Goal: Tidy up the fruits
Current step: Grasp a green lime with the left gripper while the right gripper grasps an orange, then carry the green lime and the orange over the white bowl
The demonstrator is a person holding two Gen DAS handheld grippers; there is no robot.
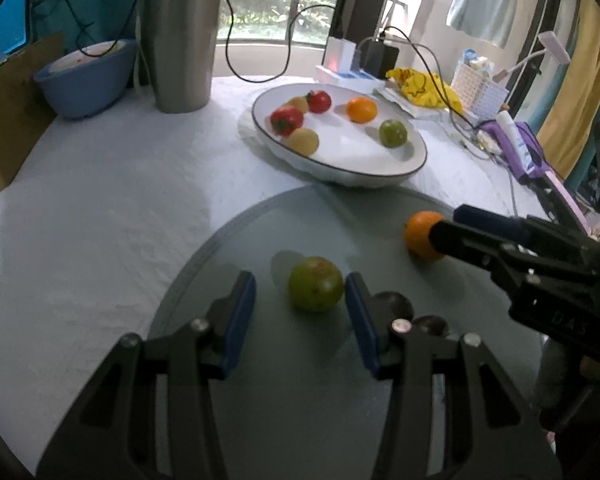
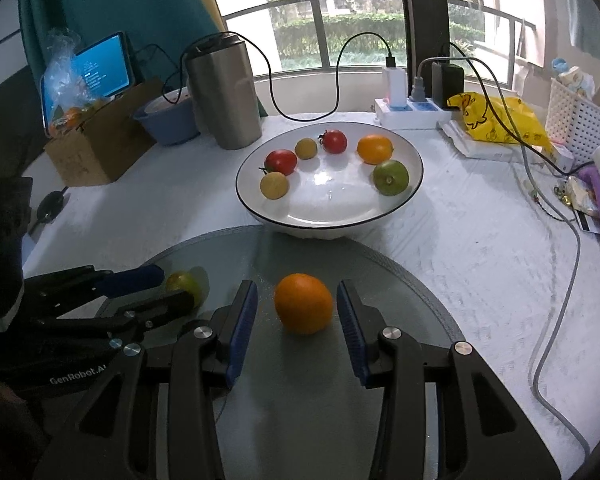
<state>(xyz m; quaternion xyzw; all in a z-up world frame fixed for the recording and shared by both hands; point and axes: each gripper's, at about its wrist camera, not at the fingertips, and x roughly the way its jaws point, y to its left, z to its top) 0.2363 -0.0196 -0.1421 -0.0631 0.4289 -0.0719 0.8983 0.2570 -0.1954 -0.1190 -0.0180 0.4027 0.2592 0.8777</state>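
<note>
A green fruit lies on the round grey glass board, between the open fingers of my left gripper. An orange lies on the same board between the open fingers of my right gripper. Neither fruit is clamped. The white bowl behind the board holds two red tomatoes, two yellowish fruits, an orange and a green fruit. In the left wrist view the right gripper reaches the orange. In the right wrist view the left gripper flanks the green fruit.
A steel tumbler and a blue bowl stand behind the white bowl on the left, beside a cardboard box. A power strip, cables, a yellow bag and a white basket fill the right. Two dark round things lie by my left gripper.
</note>
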